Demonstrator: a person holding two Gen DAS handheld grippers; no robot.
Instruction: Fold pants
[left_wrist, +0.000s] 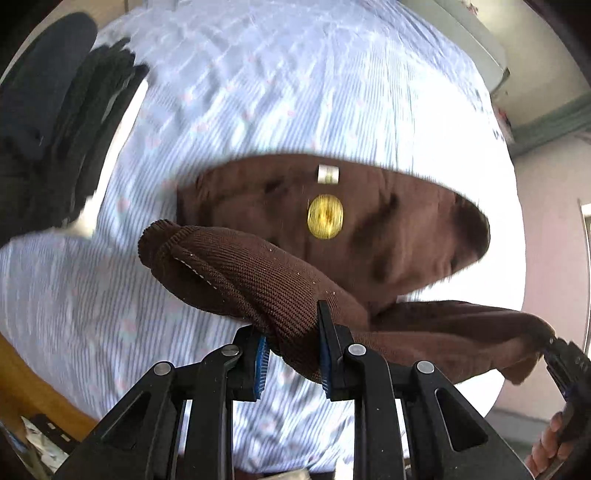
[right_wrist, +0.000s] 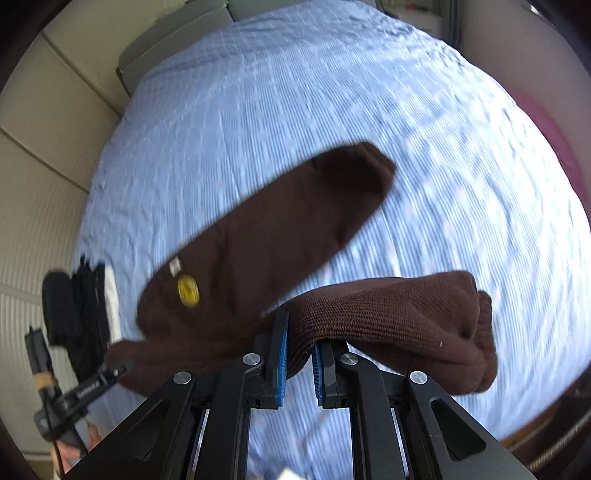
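**Brown pants held up over the bed by both tongs**

Closest to the left camera, the left tongs (left_wrist: 291, 354) are clamped on a bunched roll of the brown pants (left_wrist: 332, 236), the knit cloth squeezed between the 2 blue pads (left_wrist: 261, 363). From there the fabric runs off to the right edge of that view, where the right tongs (left_wrist: 554, 347) pinch its other end and a person's hand (left_wrist: 550, 446) shows below them.

In the right camera, the right tongs (right_wrist: 298, 354) are closed on a thick fold of the pants (right_wrist: 280, 236), with more cloth bundled to the right of the pads. The left tongs (right_wrist: 122, 369) grip the far corner at the lower left.

Beyond the pinched edge, the rest of the pants hangs down toward the bed (right_wrist: 258, 110). A round yellow badge (left_wrist: 325, 216) and a small white tag (left_wrist: 328, 173) sit on the hanging part.

Farther off, the bed is covered by a light blue striped sheet (left_wrist: 258, 92). A pile of dark clothes (left_wrist: 55, 110) lies at its edge, and pale wall panels (right_wrist: 44, 147) stand behind.
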